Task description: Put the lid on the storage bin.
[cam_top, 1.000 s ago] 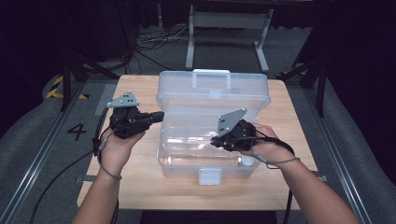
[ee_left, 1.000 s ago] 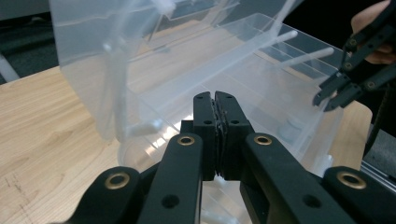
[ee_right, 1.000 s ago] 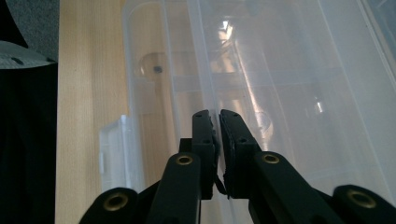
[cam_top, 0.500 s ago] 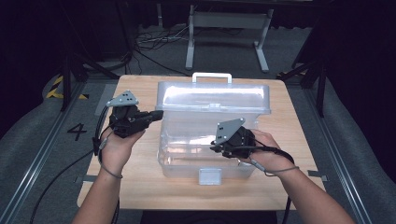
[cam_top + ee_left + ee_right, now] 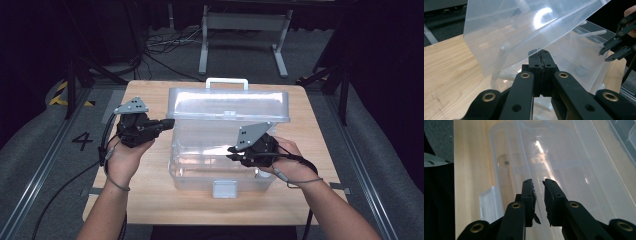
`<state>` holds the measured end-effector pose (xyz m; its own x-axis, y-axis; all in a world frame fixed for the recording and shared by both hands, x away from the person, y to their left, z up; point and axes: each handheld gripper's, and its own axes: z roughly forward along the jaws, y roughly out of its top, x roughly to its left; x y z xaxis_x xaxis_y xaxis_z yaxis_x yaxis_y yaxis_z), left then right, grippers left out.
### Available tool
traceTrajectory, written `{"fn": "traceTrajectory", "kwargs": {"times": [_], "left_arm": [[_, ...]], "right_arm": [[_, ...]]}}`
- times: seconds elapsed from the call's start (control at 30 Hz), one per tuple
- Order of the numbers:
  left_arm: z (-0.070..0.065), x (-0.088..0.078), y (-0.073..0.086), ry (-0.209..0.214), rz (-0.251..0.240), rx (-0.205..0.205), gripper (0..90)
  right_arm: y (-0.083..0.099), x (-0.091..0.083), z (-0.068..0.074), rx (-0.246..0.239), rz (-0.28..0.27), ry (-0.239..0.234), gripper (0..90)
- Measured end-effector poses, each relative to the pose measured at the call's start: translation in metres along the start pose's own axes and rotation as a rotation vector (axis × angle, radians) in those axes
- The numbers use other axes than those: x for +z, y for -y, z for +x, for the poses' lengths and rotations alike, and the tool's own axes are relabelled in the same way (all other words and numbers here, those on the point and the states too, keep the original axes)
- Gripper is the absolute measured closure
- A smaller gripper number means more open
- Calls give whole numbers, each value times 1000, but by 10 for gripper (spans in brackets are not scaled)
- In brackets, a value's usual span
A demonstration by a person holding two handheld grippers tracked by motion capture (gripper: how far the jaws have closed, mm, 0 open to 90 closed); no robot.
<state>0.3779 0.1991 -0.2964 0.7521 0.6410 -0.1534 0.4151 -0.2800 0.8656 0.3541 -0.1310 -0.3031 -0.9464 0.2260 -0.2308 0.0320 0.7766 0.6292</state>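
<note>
Since a second ago the lid [image 5: 229, 104] of the clear plastic box [image 5: 220, 165] has swung down from nearly upright to a slant over the tub, its white handle [image 5: 227, 82] at the far edge, and my right tongs [image 5: 235, 154] have dropped lower and closer to me. My left tongs [image 5: 169, 121] have their jaws pressed together, tips against the lid's left end; whether they pinch its rim I cannot tell. My right tongs sit over the open tub with their jaws a narrow gap apart, holding nothing, just below the slanted lid. Through the clear walls I see moulded ridges and a small round shape near the tub's right end, too blurred to name. A white latch [image 5: 224, 188] hangs on the front wall, nearest to me. Under both tongs lies a pale wooden table [image 5: 150, 200]. Beyond it is grey floor with black cables [image 5: 160, 45] and a metal stand [image 5: 245, 20]; left of my left tongs a 4 [image 5: 82, 140] is marked on the floor.
</note>
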Motion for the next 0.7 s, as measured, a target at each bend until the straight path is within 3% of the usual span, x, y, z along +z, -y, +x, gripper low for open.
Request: {"fn": "traceTrajectory", "kwargs": {"times": [0.4,0.7], "left_arm": [[0,0,-1,4,2,2,894],[-1,2,-2,6,9,14,894]], "right_arm": [[4,-16,-3,31,-63,-2,866],[17,-35,-8,86,-109,51,892]]}}
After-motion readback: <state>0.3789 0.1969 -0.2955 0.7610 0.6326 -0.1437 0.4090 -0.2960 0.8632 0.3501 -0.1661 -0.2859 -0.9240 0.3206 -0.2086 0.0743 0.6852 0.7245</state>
